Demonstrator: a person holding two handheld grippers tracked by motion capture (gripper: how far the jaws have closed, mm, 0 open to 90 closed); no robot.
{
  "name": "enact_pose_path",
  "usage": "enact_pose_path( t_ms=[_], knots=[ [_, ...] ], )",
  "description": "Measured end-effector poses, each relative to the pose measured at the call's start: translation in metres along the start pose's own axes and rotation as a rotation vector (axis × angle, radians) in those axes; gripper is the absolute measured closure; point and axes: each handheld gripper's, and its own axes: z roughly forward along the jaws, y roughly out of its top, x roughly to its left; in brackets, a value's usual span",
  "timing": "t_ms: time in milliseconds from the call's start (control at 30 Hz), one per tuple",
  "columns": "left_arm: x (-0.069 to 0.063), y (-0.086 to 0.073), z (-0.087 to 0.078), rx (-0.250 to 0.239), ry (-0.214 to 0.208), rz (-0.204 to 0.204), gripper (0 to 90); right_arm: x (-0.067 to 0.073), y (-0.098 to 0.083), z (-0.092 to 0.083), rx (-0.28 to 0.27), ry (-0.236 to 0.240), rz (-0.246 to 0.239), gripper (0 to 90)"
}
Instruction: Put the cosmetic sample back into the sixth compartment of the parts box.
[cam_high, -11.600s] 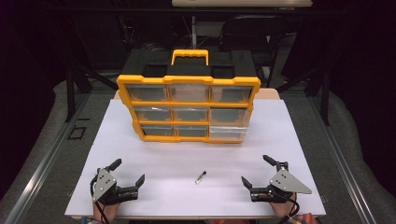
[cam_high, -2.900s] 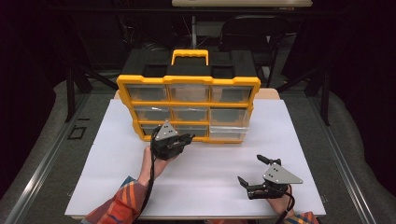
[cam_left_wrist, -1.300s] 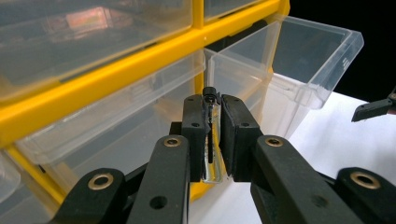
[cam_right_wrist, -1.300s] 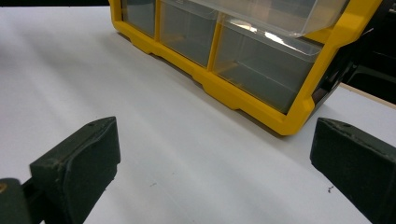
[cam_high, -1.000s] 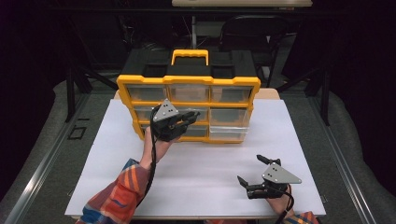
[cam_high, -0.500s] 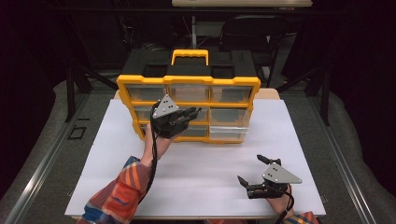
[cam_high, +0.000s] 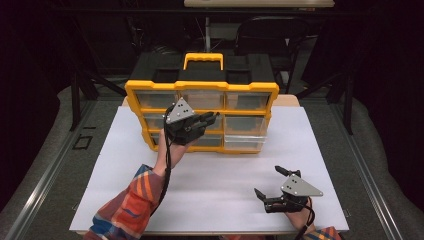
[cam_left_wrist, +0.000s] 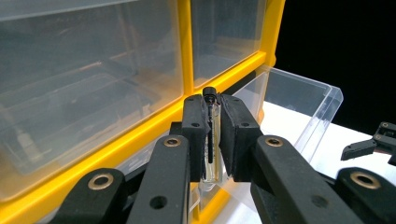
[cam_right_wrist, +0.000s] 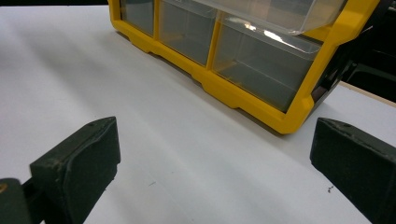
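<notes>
White table top (cam_high: 215, 185) carries a yellow-framed organizer cabinet (cam_high: 200, 90) with three rows of clear drawers and a yellow carry handle on a black top; dark chairs and stands sit behind the table. The bottom-right drawer (cam_high: 245, 142) is pulled partly out of the frame, its clear front wall standing forward of the yellow edge; in the left gripper view it sits beyond and to the right of the jaws (cam_left_wrist: 299, 107). Left gripper (cam_high: 207, 120) is raised in front of the cabinet's middle row, close to the drawer fronts, the yellow frame bar directly behind its tips. Its jaws are clamped on a small glass vial (cam_left_wrist: 210, 135), held upright between the pads: slender clear tube, black cap poking just above the pad tops, a thin dark stem visible down the inside. Right gripper (cam_high: 272, 182) rests low near the table's front right corner, well apart from the cabinet, jaws spread wide with nothing between them (cam_right_wrist: 210, 154).
</notes>
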Motion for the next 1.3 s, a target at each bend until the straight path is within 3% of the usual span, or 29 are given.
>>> enact_pose_path(
  t_ms=[1300],
  knots=[
    [-0.018,0.02,0.031,-0.019,-0.084,0.02,80.5,0.0,0.0,0.001,0.003,0.006,0.004,1.4]
  ],
)
